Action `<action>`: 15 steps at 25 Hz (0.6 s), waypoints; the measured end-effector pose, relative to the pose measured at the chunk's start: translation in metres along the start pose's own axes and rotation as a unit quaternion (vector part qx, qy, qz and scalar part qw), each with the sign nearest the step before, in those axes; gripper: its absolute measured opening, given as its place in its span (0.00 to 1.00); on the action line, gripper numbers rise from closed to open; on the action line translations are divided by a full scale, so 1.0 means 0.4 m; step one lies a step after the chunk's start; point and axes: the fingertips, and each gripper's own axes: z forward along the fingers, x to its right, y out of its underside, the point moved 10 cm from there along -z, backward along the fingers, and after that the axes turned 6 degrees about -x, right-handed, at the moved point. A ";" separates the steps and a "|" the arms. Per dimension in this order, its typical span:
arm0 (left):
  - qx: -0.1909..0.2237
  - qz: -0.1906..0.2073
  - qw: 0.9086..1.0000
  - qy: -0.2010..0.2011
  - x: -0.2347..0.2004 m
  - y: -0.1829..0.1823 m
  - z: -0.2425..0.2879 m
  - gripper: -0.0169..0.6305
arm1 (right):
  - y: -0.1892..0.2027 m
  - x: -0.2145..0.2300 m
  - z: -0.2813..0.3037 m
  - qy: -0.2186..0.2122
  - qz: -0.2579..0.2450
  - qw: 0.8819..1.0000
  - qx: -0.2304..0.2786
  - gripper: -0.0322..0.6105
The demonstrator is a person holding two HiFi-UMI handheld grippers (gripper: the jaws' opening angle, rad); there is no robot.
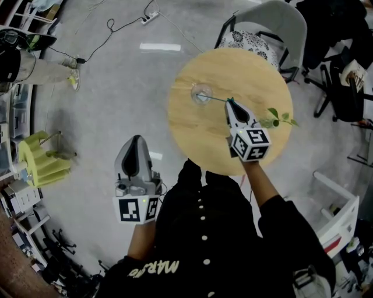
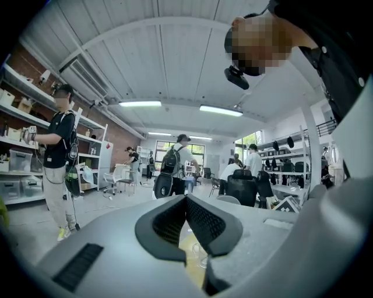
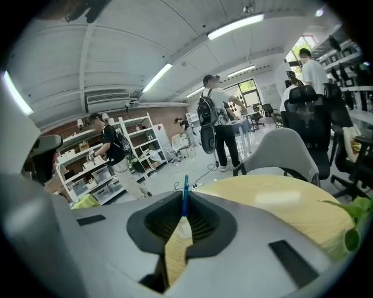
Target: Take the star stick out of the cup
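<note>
A clear glass cup [image 1: 201, 94] stands on the round wooden table [image 1: 198, 134], toward its far left. A thin teal star stick [image 1: 217, 99] leans out of the cup to the right; its star end is not visible. My right gripper [image 1: 229, 102] reaches over the table and is shut on the stick's outer end. In the right gripper view the blue-green stick [image 3: 185, 195] stands pinched between the tips of the right gripper [image 3: 185, 204]. My left gripper [image 1: 136, 138] hovers off the table's left side above the floor, shut with nothing in it, as the left gripper [image 2: 186, 198] view confirms.
A green leafy sprig [image 1: 278, 118] lies at the table's right edge. A grey chair [image 1: 274, 23] stands behind the table. A yellow rack [image 1: 41, 160] sits on the floor at the left, and cables with a power strip [image 1: 150, 17] lie farther back. Several people stand by shelves.
</note>
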 end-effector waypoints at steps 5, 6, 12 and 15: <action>0.001 0.000 1.000 0.001 -0.001 -0.002 0.001 0.03 | -0.004 -0.005 0.001 -0.001 -0.001 1.000 -0.003 0.08; 0.002 0.000 1.000 0.002 0.002 -0.004 0.001 0.03 | -0.007 -0.006 -0.003 -0.002 -0.005 1.000 -0.003 0.08; 0.010 0.000 1.000 0.006 0.008 -0.029 -0.008 0.03 | -0.053 -0.040 -0.056 -0.013 -0.042 0.999 0.007 0.08; 0.014 0.001 1.000 0.011 0.019 -0.036 -0.007 0.03 | -0.085 -0.055 -0.105 -0.021 -0.074 0.997 0.020 0.08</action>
